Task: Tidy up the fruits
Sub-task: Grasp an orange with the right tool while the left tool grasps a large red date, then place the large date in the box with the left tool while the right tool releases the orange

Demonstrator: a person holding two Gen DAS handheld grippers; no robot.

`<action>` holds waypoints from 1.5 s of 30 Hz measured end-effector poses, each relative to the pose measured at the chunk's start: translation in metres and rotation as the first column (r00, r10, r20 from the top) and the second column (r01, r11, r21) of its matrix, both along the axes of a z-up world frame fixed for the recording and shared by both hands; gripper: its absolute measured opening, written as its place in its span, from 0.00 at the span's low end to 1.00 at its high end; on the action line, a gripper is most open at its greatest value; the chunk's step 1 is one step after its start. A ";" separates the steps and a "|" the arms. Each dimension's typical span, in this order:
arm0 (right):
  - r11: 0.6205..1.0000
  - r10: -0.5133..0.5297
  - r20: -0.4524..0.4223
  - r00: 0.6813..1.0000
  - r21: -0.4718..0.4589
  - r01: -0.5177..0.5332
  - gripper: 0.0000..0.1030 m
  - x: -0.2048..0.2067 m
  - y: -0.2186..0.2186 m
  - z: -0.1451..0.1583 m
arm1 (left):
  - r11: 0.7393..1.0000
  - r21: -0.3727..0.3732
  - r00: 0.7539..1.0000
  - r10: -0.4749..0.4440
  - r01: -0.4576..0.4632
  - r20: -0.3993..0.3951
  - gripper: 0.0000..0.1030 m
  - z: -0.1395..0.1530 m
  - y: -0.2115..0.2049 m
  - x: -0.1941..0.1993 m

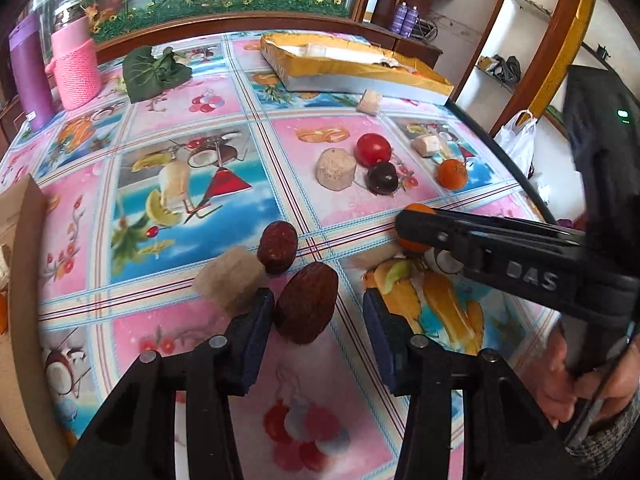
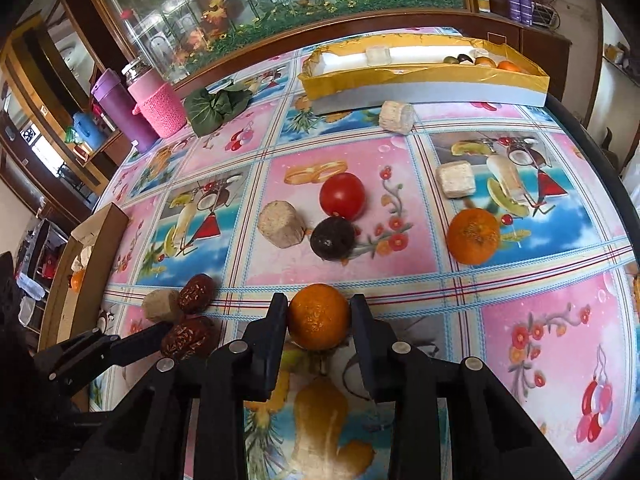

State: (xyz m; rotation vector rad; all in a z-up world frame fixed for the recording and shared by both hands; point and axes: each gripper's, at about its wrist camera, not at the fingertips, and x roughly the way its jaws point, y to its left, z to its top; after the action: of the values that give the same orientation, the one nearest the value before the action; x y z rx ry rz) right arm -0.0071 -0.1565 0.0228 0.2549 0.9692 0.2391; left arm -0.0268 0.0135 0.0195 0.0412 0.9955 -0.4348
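Right wrist view: the small round orange mandarin (image 2: pixel 318 316) sits on the worktop (image 2: pixel 540 320), pinched in the right claw (image 2: pixel 319 312); squeezed off-centre, it could roll free. The left claw (image 1: pixel 318 312) gapes around a wrinkled brown date (image 1: pixel 306 306) (touching only one finger), risking a nudge.

A small orange (image 2: pixel 318 316) sits on the tabletop between the right jaws, both pads touching or nearly touching its sides. A wrinkled red-brown date (image 1: pixel 306 307) lies tilted beside one left pad, with a second date (image 1: pixel 277 247) just behind it. Farther back a red tomato (image 2: pixel 343 195) touches a dark plum (image 2: pixel 333 238), and a larger orange (image 2: pixel 473 236) lies well apart to their right. In the far yellow box (image 2: pixel 516 80) several fruits, one orange, lie bunched at its right end.
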 end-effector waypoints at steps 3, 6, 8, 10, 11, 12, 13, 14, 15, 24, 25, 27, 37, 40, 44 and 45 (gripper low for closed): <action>1.000 -0.002 -0.002 1.000 0.009 0.002 0.33 -0.004 -0.003 0.000 | 0.999 0.033 1.000 -0.006 0.006 0.025 0.39 -0.001 -0.007 -0.002; 1.000 0.003 0.000 1.000 0.008 -0.003 0.33 -0.009 -0.002 0.001 | 0.998 0.063 0.999 -0.008 0.005 0.048 0.25 -0.001 -0.007 -0.009; 1.000 0.010 0.006 1.000 0.004 -0.010 0.33 -0.012 0.001 0.002 | 0.999 0.037 0.999 0.003 -0.005 0.034 0.25 0.000 -0.001 -0.012; 1.000 0.019 0.017 1.000 0.001 -0.019 0.33 -0.015 0.006 0.005 | 0.999 0.003 0.999 0.034 -0.034 0.020 0.25 0.005 0.012 -0.016; 1.000 0.025 0.022 0.999 0.001 -0.025 0.33 -0.017 0.008 0.007 | 0.999 -0.020 0.999 0.048 -0.047 0.015 0.25 0.008 0.019 -0.019; 0.999 0.033 0.028 0.999 0.001 -0.033 0.33 -0.020 0.012 0.010 | 0.997 -0.047 0.998 0.066 -0.065 0.013 0.26 0.014 0.029 -0.022; 0.999 0.041 0.034 0.999 0.000 -0.041 0.33 -0.022 0.015 0.013 | 0.994 -0.067 0.996 0.085 -0.084 0.016 0.26 0.019 0.039 -0.025; 0.999 0.049 0.040 0.998 -0.002 -0.049 0.33 -0.024 0.019 0.016 | 0.990 -0.085 0.993 0.112 -0.110 0.020 0.26 0.026 0.053 -0.029; 0.998 0.059 0.047 0.997 -0.004 -0.059 0.33 -0.025 0.024 0.019 | 0.986 -0.098 0.990 0.140 -0.137 0.023 0.26 0.031 0.065 -0.031; 0.969 0.245 0.109 0.963 0.003 -0.247 0.34 -0.032 0.114 0.050 | 0.843 -0.094 0.843 0.536 -0.530 0.049 0.26 0.055 0.228 -0.043; 0.960 0.278 0.115 0.954 0.001 -0.280 0.34 -0.032 0.131 0.053 | 0.816 -0.087 0.816 0.577 -0.572 0.048 0.26 0.054 0.246 -0.044; 0.939 0.341 0.122 0.932 -0.006 -0.343 0.34 -0.032 0.164 0.057 | 0.776 -0.073 0.775 0.630 -0.627 0.040 0.26 0.050 0.272 -0.046; 0.834 0.549 0.096 0.830 -0.129 -0.536 0.34 -0.024 0.305 0.040 | 0.731 -0.007 0.730 0.680 -0.682 -0.070 0.26 0.019 0.316 -0.027; 0.821 0.563 0.062 0.824 -0.159 -0.549 0.34 -0.016 0.325 0.027 | 0.723 -0.026 0.722 0.686 -0.690 -0.097 0.26 0.015 0.323 -0.028; 0.817 0.564 0.024 0.825 -0.164 -0.553 0.34 -0.006 0.337 0.016 | 0.727 -0.060 0.729 0.679 -0.684 -0.094 0.41 0.017 0.326 -0.030; 0.818 0.562 0.029 0.827 -0.168 -0.550 0.35 -0.007 0.337 0.016 | 0.726 -0.071 0.729 0.679 -0.684 -0.086 0.46 0.019 0.327 -0.033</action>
State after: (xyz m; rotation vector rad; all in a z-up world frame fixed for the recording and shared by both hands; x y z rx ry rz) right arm -0.0141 0.1809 0.0385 -0.1917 0.9622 0.7059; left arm -0.0593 0.3402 0.0382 -0.4265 0.9659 0.2064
